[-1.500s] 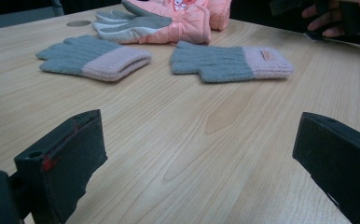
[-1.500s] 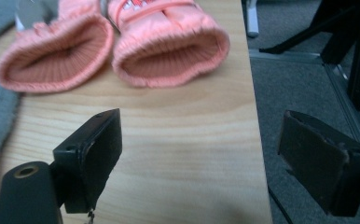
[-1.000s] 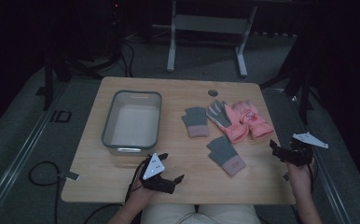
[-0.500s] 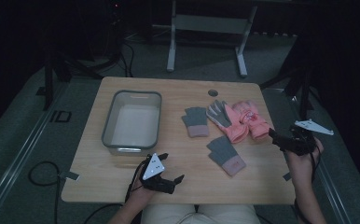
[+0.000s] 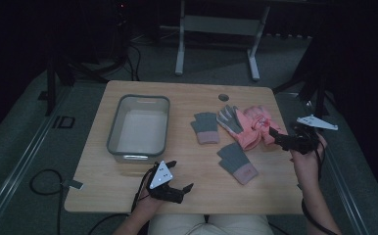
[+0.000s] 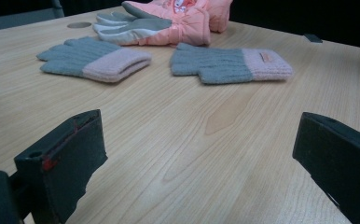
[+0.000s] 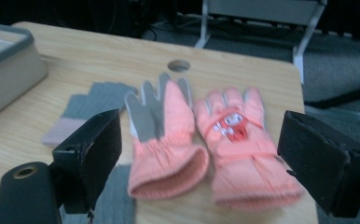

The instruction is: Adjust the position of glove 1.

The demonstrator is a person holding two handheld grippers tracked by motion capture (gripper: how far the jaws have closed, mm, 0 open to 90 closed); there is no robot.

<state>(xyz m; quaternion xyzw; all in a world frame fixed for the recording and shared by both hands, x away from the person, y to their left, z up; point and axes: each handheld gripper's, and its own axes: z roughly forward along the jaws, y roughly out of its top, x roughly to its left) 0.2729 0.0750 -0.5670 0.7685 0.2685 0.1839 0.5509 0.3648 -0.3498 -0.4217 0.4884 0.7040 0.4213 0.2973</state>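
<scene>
Two pink padded gloves (image 5: 254,125) (image 7: 201,135) lie side by side at the table's right, cuffs toward the person. Two grey knit gloves with pink cuffs lie nearby: one (image 5: 205,127) (image 6: 94,58) left of the pink pair, one (image 5: 236,162) (image 6: 229,65) nearer the front. My right gripper (image 5: 276,136) is open, held just above the table at the pink gloves' cuff end, jaws spread either side of them in the right gripper view. My left gripper (image 5: 178,177) rests open near the front edge with bare wood between its jaws.
A grey-rimmed rectangular tub (image 5: 139,128) stands at the table's left, its corner (image 7: 10,60) in the right gripper view. A round cable hole (image 5: 224,97) sits near the far edge. Dark floor, cables and a metal stand lie beyond the table.
My right gripper has moved forward and left from the table's right edge to the pink gloves' cuffs. The left gripper has stayed in place.
</scene>
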